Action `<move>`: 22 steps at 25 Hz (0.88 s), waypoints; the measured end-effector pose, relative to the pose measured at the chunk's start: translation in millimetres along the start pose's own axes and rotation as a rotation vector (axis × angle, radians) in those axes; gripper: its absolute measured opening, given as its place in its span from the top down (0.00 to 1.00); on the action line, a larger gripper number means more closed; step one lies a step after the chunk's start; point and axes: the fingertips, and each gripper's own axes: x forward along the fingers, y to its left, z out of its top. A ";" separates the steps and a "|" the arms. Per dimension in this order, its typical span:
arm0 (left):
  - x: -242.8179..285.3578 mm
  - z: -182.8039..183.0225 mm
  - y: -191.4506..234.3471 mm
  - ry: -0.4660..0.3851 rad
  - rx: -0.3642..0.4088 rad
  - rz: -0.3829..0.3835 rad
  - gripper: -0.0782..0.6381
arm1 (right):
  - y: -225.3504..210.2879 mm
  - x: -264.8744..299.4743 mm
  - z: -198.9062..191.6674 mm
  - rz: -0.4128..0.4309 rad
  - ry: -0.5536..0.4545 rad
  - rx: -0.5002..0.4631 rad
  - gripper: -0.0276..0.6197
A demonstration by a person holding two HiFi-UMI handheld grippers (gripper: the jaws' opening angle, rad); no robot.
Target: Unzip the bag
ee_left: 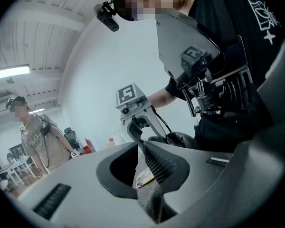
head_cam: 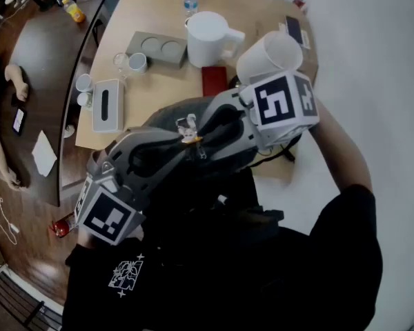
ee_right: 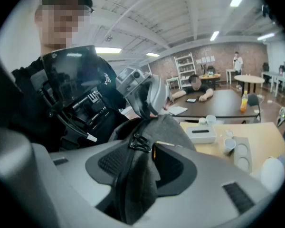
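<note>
1. Pale wood forms the table (head_cam: pixel 159 88) in the upper middle of the head view. Left of it stands a dark brown table (head_cam: pixel 45 54), with wooden floor (head_cam: pixel 21 254) at lower left and a plain white surface down the right side. The right gripper view shows a brick wall (ee_right: pixel 218 56) far back under strip lights.
2. Nearest, at mid-frame, the grey bag (head_cam: pixel 193 145) sits between the two tools, in front of the person's black shirt. The left gripper (head_cam: pixel 176 148) comes in from lower left, its jaws nearly together, pinching a fold of bag fabric beside a small yellowish tag (ee_left: pixel 145 177). The right gripper (head_cam: pixel 208 133) comes in from upper right with its jaws spread wide. The bag's zipper (ee_right: pixel 126 175) and metal pull (ee_right: pixel 140 144) run between them, with a gap on one side. The inside of the bag cannot be seen.
3. Farther off on the pale table stand a white mug (head_cam: pixel 269 55), a white jug (head_cam: pixel 210 38), a grey tray (head_cam: pixel 157 47) with two round recesses, a small cup (head_cam: pixel 138 62), a tissue box (head_cam: pixel 108 104) and, at the top edge, a water bottle (head_cam: pixel 190 2). Their contents do not show.
4. The right gripper's marker cube (head_cam: pixel 283 102) overlaps the mug, and both tools cover the near table edge. On the dark table lie an orange bottle (head_cam: pixel 72 10), a phone (head_cam: pixel 18 119) and a paper (head_cam: pixel 45 154).
</note>
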 end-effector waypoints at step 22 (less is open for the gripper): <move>-9.2 -10.0 6.7 -0.032 -0.066 0.067 0.83 | -10.6 15.1 -14.8 0.535 0.306 0.495 0.63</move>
